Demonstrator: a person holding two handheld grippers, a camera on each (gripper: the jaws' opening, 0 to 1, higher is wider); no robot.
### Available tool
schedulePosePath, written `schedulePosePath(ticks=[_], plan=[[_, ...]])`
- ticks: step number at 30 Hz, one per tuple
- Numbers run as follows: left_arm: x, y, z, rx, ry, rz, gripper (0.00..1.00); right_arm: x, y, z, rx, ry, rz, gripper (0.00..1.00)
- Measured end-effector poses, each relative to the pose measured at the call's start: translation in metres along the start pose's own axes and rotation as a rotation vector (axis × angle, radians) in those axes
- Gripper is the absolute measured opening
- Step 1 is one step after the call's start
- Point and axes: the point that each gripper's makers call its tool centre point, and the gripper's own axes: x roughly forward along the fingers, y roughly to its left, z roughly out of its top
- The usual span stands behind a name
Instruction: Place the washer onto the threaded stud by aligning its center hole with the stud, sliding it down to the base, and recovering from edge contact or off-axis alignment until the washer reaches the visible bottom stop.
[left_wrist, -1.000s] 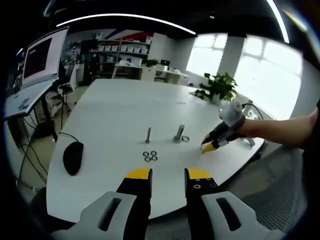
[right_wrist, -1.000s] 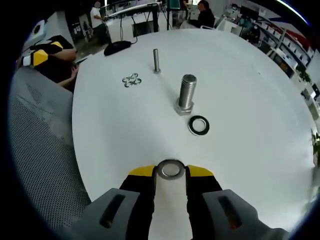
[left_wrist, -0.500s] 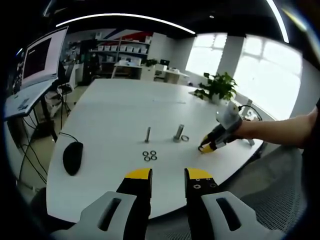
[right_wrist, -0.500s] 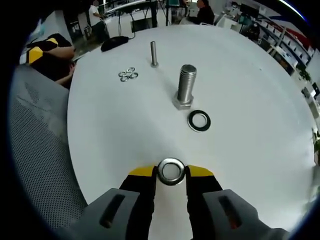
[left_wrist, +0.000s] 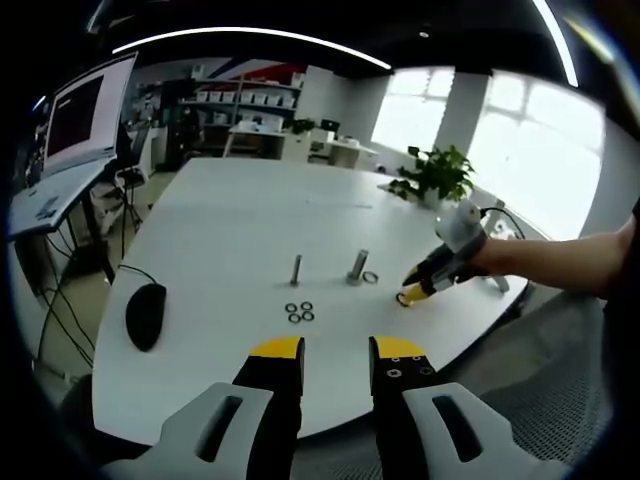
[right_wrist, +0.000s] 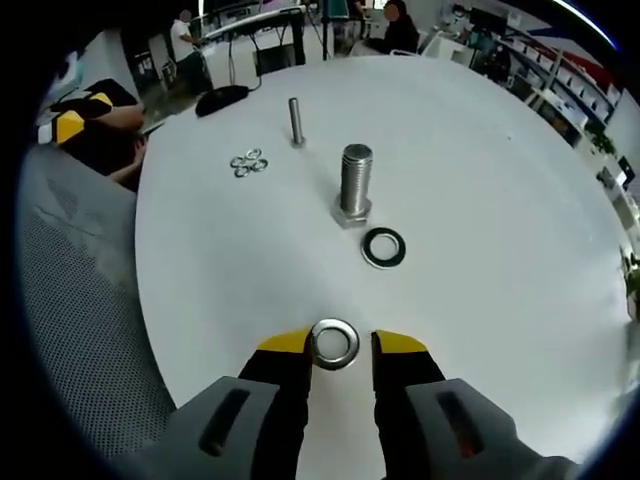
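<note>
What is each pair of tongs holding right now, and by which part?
The right tongs pinch a washer by opposite outer edges. The left tongs are open and hold nothing.

Shiny metal washer (right_wrist: 335, 343), stud (right_wrist: 355, 186); matt table (right_wrist: 500, 200).

Outer edges of shiny steel washer (right_wrist: 335, 343) covered by yellow-tipped jaws of right gripper (right_wrist: 338, 345). Small steel washers in cluster (left_wrist: 300, 312) too small to count with certainty in left gripper view. Grey mesh chair (right_wrist: 80, 330) cut off at picture's edge.
</note>
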Motion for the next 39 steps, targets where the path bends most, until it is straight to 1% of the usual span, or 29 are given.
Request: schedulePosePath(ticks=[3, 6, 14, 16, 19, 20, 21, 22, 23, 27, 30, 33, 36, 39], plan=[[0.0, 0.0, 0.0, 0.0, 0.0, 0.0, 0.24, 0.0, -0.002, -0.004, 0.007, 0.011, -0.007, 0.25], [0.0, 0.0, 0.0, -0.001, -0.002, 0.001, 0.24, 0.0, -0.004, -0.004, 0.02, 0.008, -0.011, 0.25], [0.0, 0.0, 0.0, -0.001, -0.002, 0.001, 0.24, 0.004, -0.003, -0.012, 0.03, 0.033, -0.004, 0.25], [0.0, 0.0, 0.0, -0.002, -0.002, 0.002, 0.24, 0.004, -0.002, -0.011, 0.032, 0.027, -0.001, 0.25], [0.0, 0.0, 0.0, -0.002, -0.002, 0.002, 0.24, 0.004, -0.004, -0.011, 0.059, 0.019, -0.004, 0.24], [0.0, 0.0, 0.0, -0.001, -0.002, 0.001, 0.24, 0.004, -0.004, -0.015, 0.06, 0.032, -0.004, 0.24], [0.0, 0.0, 0.0, -0.001, -0.001, 0.001, 0.24, 0.004, -0.005, -0.012, 0.018, 0.014, -0.009, 0.23], [0.0, 0.0, 0.0, -0.001, 0.0, 0.001, 0.24, 0.003, -0.004, -0.014, 0.042, 0.028, -0.009, 0.23], [0.0, 0.0, 0.0, 0.0, 0.0, 0.0, 0.24, 0.003, -0.005, -0.014, 0.055, 0.025, -0.011, 0.23], [0.0, 0.0, -0.001, 0.0, 0.002, 0.0, 0.24, 0.003, -0.007, -0.014, 0.062, 0.018, -0.022, 0.18], [0.0, 0.0, -0.001, 0.001, 0.005, -0.001, 0.24, 0.004, -0.007, -0.017, 0.052, 0.02, -0.023, 0.08], [0.0, 0.0, -0.001, 0.001, 0.006, -0.001, 0.24, 0.006, -0.009, -0.016, 0.04, 0.016, -0.019, 0.08], [0.0, 0.0, -0.001, 0.001, 0.006, -0.001, 0.24, 0.007, -0.011, -0.015, 0.059, 0.011, -0.019, 0.07], [0.0, 0.0, -0.002, 0.001, 0.008, -0.001, 0.24, 0.007, -0.014, -0.014, 0.067, 0.003, -0.039, 0.07]])
